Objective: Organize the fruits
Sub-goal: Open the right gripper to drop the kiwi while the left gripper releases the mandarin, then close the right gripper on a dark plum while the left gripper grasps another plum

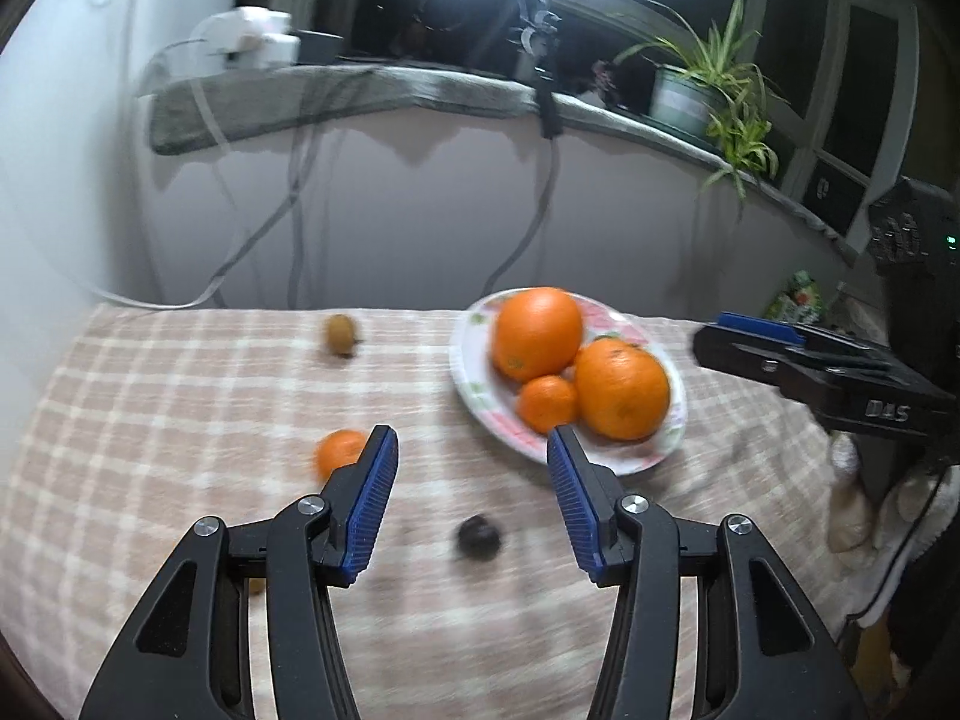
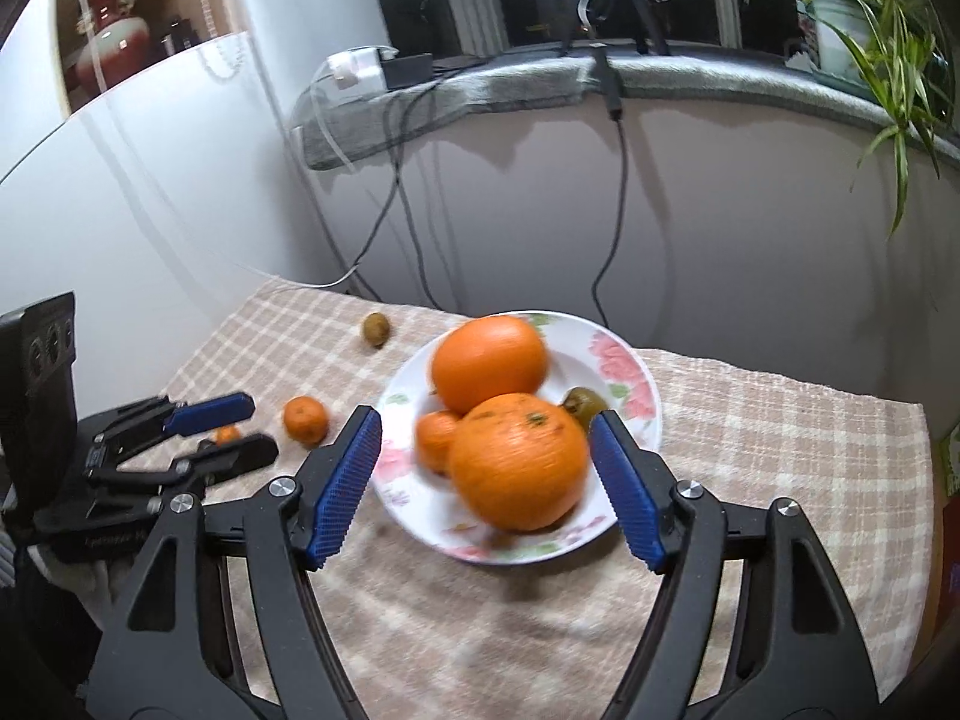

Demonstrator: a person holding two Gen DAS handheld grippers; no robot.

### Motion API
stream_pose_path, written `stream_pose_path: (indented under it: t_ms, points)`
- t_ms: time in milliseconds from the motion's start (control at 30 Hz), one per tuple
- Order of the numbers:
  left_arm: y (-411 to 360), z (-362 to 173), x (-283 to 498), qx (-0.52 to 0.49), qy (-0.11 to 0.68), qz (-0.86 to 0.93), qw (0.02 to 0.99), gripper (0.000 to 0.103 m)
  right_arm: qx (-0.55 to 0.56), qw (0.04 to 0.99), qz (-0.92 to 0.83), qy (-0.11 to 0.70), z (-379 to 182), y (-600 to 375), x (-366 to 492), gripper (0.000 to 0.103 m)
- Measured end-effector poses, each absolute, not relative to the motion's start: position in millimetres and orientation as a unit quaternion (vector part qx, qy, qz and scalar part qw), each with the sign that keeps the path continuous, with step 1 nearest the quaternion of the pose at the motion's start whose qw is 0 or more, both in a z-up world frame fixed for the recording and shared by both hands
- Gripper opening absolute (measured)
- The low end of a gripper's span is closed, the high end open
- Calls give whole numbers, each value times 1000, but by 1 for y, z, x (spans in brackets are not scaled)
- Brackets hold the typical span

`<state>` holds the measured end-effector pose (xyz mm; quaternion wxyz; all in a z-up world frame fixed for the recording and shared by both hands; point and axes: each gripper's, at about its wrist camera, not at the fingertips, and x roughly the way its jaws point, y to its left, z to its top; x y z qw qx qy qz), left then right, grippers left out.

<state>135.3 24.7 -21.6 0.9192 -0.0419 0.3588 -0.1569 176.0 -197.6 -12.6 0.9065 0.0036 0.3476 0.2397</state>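
A floral white plate (image 1: 480,414) (image 2: 624,420) holds two big oranges (image 1: 537,333) (image 2: 519,459), a small mandarin (image 1: 547,402) and, in the right wrist view, a kiwi (image 2: 585,402). Loose on the checked cloth lie a mandarin (image 1: 337,450) (image 2: 306,419), a kiwi (image 1: 342,334) (image 2: 376,329) and a dark round fruit (image 1: 478,537). My left gripper (image 1: 474,450) is open above the cloth, over the dark fruit; it also shows in the right wrist view (image 2: 240,429). My right gripper (image 2: 486,438) is open and empty around the near orange, above the plate.
The checked cloth (image 1: 180,420) covers the table, which ends at a white wall with hanging cables (image 1: 300,210). A grey sill (image 1: 360,96) carries a potted plant (image 1: 696,90). A small orange piece (image 2: 227,434) lies by the left gripper.
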Motion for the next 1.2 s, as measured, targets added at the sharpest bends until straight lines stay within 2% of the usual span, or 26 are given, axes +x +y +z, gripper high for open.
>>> stream_pose_path:
  t_ms: [433, 567, 700, 833, 900, 1033, 1200]
  points:
    - [104, -53, 93, -47, 380, -92, 919, 50, -39, 897, 287, 333, -27, -137, 123, 75]
    - [125, -60, 91, -71, 388, -79, 915, 46, -65, 890, 297, 339, -37, -117, 115, 75]
    - [136, -65, 91, -77, 394, -75, 913, 37, -73, 882, 303, 354, -49, -107, 117, 74]
    - [144, -72, 93, -83, 403, -72, 908, 33, -72, 874, 304, 374, -60, -102, 125, 63]
    - [146, -76, 96, -86, 408, -73, 906, 32, -72, 871, 303, 380, -64, -100, 127, 61]
    - [150, -81, 102, -97, 418, -75, 900, 32, -78, 865, 301, 394, -74, -97, 133, 51]
    - [151, -85, 107, -100, 425, -76, 896, 32, -77, 861, 297, 405, -82, -95, 139, 50]
